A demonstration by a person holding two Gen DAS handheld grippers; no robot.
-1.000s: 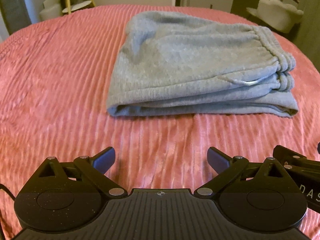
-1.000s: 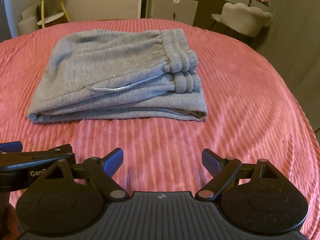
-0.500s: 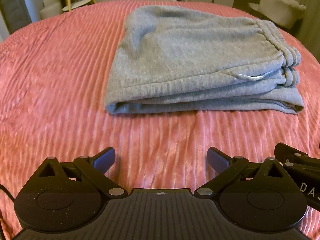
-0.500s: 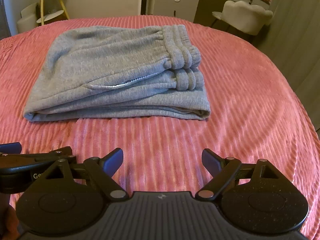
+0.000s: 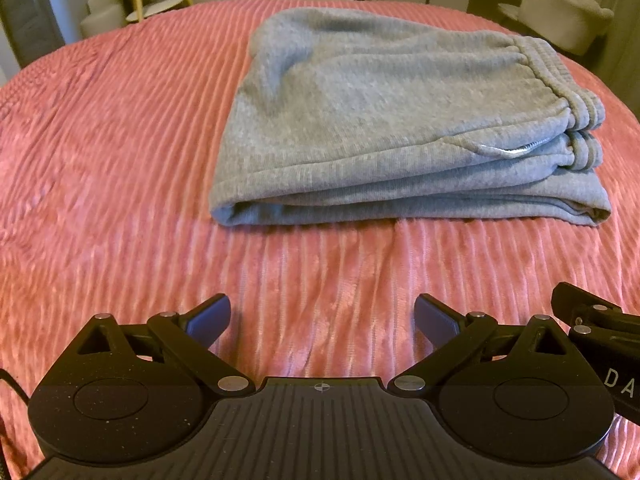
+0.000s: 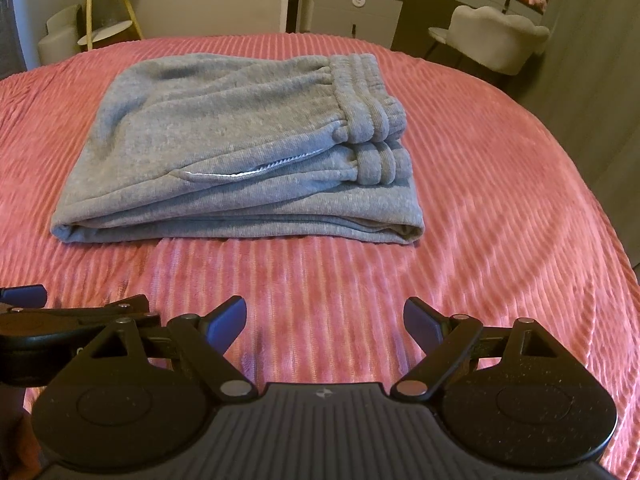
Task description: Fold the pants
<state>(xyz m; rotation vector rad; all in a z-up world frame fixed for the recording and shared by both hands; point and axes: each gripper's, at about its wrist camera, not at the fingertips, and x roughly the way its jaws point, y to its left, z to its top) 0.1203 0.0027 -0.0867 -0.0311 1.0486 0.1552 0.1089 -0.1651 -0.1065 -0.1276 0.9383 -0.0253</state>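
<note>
Grey sweatpants (image 5: 392,120) (image 6: 240,148) lie folded in a thick rectangular stack on a pink ribbed bedspread (image 5: 120,160) (image 6: 500,200). The elastic waistband (image 6: 364,96) sits at the stack's right end, and a pale pocket edge shows on the near side. My left gripper (image 5: 322,316) hovers open over the bedspread, well short of the stack's near edge, nothing between its blue-tipped fingers. My right gripper (image 6: 324,318) is open too, equally far back and empty. Each gripper shows at the edge of the other's view.
Beyond the bed stand a gold-legged side table (image 6: 100,4), a white cabinet (image 6: 356,8) and a pale upholstered chair (image 6: 496,36). The bedspread curves off at the right (image 6: 600,220).
Both views have shifted slightly: the pants slid a little down and right in the left view, then the right view pulled back a touch. The pants lie unmoved; both grippers stayed open.
</note>
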